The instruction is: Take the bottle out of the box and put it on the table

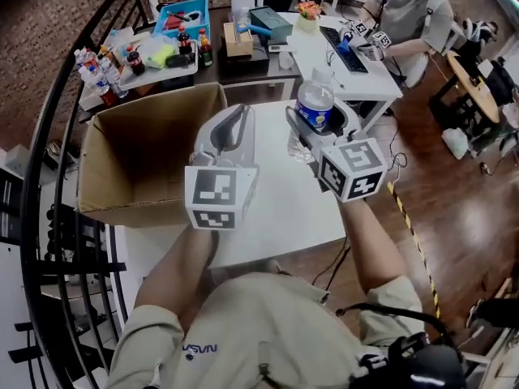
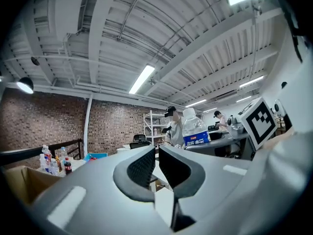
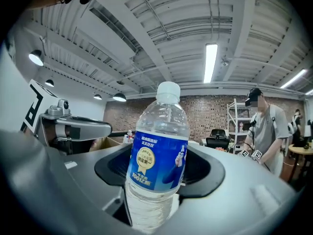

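A clear water bottle [image 1: 315,104] with a blue label and white cap stands upright between the jaws of my right gripper [image 1: 312,126], which is shut on it, above the far part of the white table [image 1: 284,209]. In the right gripper view the bottle [image 3: 159,151] fills the middle, with the pads of the right gripper [image 3: 159,169] pressed to its sides. The open cardboard box [image 1: 154,148] sits on the table at the left. My left gripper [image 1: 237,113] hovers beside the box with its jaws together and nothing between them [image 2: 156,153]. The bottle [image 2: 194,129] shows to its right.
A back table [image 1: 174,75] carries several drink bottles, a blue tray [image 1: 182,14] and a tissue box. A person sits at a desk [image 1: 357,63] at the upper right. A black railing [image 1: 49,136] curves along the left. Another person [image 3: 266,126] stands in the room.
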Available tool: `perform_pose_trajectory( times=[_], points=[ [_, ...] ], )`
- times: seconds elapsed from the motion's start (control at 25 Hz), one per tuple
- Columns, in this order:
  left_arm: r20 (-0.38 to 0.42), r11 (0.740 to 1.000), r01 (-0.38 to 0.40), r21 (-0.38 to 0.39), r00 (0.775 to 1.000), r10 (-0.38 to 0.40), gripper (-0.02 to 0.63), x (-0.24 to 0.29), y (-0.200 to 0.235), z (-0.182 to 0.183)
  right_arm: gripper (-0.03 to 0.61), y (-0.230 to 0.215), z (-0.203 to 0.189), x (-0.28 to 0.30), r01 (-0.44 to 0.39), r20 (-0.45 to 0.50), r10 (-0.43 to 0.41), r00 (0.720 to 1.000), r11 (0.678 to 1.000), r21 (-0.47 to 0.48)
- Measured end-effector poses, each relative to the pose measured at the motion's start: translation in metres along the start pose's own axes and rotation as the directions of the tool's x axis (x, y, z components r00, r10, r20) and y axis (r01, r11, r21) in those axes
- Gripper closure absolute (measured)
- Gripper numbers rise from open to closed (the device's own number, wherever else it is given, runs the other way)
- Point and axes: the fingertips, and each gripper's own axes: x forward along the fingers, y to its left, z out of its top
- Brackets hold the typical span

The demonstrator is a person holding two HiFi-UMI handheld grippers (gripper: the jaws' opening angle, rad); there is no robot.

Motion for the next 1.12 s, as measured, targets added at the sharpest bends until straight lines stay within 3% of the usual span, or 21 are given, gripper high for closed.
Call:
perform_pose_trajectory(
  times=[0.24,0.36,0.72,0.88,1.12],
  points=[
    [0.009,1.0,-0.003,0.013,1.0,0.003,0.594,0.025,-0.056,-0.012,0.288,-0.035,-0.036,-0.026,-0.026,0.037,0.026,0.999,1.0,-0.001],
    [-0.032,1.0,-0.014,-0.017,0.999,0.014,0.594,0.028,-0.073,-0.044,0.285,-0.036,-0.049,-0.039,-0.029,0.078,0.031,0.996,0.999,-0.018],
    [-0.094,0.993,-0.095,-0.066,0.992,0.089,0.594,0.023,-0.09,-0.113,0.285,-0.029,-0.12,-0.054,-0.02,0.137,0.033,0.99,0.995,-0.097],
    [-0.13,0.991,-0.12,-0.063,0.985,0.111,0.594,0.015,-0.087,-0.146,0.284,-0.023,-0.157,-0.055,-0.015,0.153,0.026,0.988,0.997,-0.077],
    [-0.13,0.989,-0.124,-0.086,0.985,0.113,0.604,0.018,-0.098,-0.177,0.284,-0.032,-0.213,-0.055,0.012,0.106,-0.003,0.994,0.996,-0.09]
  ],
)
